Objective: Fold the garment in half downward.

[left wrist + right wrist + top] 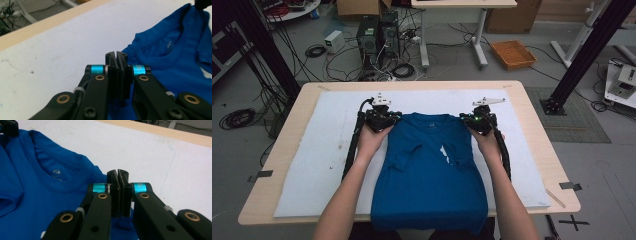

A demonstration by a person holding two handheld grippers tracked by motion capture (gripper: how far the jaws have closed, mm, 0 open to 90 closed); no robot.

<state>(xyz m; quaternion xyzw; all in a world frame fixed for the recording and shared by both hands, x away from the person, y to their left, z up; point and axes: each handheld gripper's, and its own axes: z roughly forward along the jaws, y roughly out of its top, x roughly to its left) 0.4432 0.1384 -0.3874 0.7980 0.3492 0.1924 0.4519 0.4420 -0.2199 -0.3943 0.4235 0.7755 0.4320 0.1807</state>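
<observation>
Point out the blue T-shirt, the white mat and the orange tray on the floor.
blue T-shirt (429, 185): high view, on its lower front.
white mat (324, 150): high view, on a bare part left of the shirt.
orange tray (513, 54): high view, on its inner floor.

the t-shirt (432, 170) is soft blue cloth, matt, with a ribbed collar at its 12 o'clock edge and faint creases. under it lies a white mat (327, 150), matt and slightly scuffed, like foam board. the counter (532, 125) looks like pale wood laminate, smooth. each hand-held gripper, left (116, 58) and right (117, 176), is black plastic, semi-gloss, with brass-coloured rivets and shiny teal metal sleeves.
</observation>
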